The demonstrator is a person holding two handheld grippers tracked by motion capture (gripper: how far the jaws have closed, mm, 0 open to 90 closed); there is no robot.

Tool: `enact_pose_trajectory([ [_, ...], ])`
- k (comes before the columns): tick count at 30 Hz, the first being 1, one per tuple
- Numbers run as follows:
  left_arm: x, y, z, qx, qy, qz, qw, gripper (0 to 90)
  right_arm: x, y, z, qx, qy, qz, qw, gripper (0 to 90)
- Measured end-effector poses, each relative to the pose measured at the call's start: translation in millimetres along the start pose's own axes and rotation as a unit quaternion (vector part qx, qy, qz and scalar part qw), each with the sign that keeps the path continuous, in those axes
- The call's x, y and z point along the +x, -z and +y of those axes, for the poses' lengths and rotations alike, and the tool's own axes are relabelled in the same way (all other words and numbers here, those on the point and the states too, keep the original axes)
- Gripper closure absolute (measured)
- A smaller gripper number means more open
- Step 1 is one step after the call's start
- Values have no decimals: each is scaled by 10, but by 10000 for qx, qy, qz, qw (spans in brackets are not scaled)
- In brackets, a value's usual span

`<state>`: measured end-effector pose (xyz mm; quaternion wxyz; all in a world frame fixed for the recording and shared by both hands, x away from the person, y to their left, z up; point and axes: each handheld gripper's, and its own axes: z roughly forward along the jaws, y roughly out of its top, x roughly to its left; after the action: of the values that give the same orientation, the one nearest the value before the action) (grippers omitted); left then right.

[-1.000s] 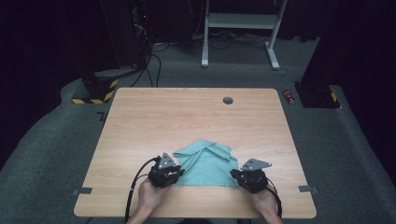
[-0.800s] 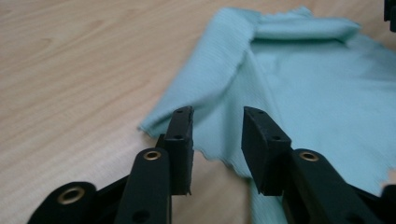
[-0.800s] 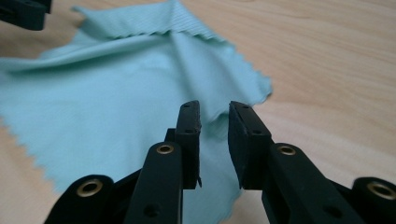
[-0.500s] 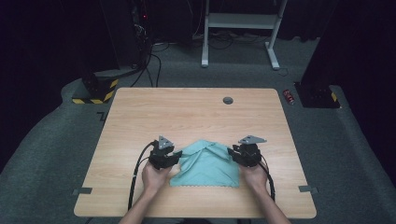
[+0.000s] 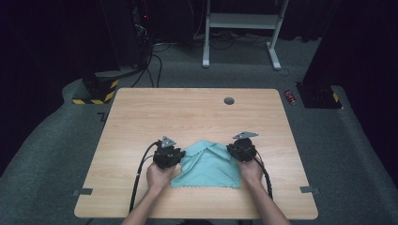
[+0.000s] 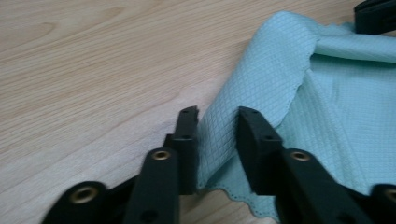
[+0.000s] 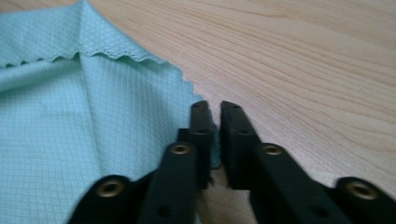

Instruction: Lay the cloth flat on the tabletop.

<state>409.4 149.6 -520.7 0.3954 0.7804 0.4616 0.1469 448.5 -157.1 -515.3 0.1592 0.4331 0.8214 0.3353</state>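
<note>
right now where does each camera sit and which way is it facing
high view: above the person's side, looking forward and down at table; forearms, both hand-held grippers.
left gripper view: on left hand-held gripper, jaws astride cloth fold.
right gripper view: on right hand-held gripper, nipping cloth edge.
All three share the teal cloth.

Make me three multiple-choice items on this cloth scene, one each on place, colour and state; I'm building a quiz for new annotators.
1. Where does the cloth lie on the table?
A. Near edge, between the two tools
B. Far edge, by the round hole
C. Hanging off the left side

2. What colour is the cloth?
A. Red
B. Pale teal
C. White

3. How does the right tool stand?
A. Wide open above bare wood
B. Lying on its side, unheld
C. Closed on the cloth's edge

Answers:
1 A: the high view shows it between left tool and right tool.
2 B: teal in every view.
3 C: its jaws pinch the scalloped edge.
</note>
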Motion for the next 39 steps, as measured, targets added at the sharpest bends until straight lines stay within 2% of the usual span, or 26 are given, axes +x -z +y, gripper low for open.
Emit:
enact_pose_trajectory([
  [3,22,15,13,-35,54,-73,10000,854,16,2,9,23,60,-18,10000,895],
  [4,31,19,37,24,14,-91,10000,870,12,9,13,24,82,-22,10000,896],
  [8,33,74,169,6,-136,-115,9998,879,8,78,59,-81,123,-84,9999,897],
  [11,59,90,248,-119,-36,-190,9997,880,17,144,127,-190,214,-117,9995,897],
  [14,89,54,317,-63,22,-205,9998,880,7,183,194,-264,259,-156,9992,897],
  [16,127,22,343,-84,144,-188,9997,878,-13,190,235,-267,254,-202,9991,898],
  [18,178,-38,365,39,224,-93,9997,876,-50,184,255,-316,226,-258,9989,898],
  [21,241,-126,384,155,291,36,9995,871,-123,120,265,-190,117,-346,9992,898],
  [23,254,-164,384,126,334,82,9993,855,-145,58,276,-83,141,-456,9988,897],
  [25,262,-189,372,174,367,81,9991,835,-126,-12,294,67,265,-582,9979,897],
  [28,256,-165,360,214,287,165,9992,770,-82,-100,296,175,416,-644,9969,891],
  [31,249,-45,371,55,144,168,9997,716,-71,-124,277,194,379,-672,9968,829],
  [35,162,102,363,-28,-162,136,9998,707,-64,4,277,-32,357,-634,9973,801],
  [39,52,103,296,125,-471,74,9988,715,-9,140,250,-161,464,-455,9978,796],
])
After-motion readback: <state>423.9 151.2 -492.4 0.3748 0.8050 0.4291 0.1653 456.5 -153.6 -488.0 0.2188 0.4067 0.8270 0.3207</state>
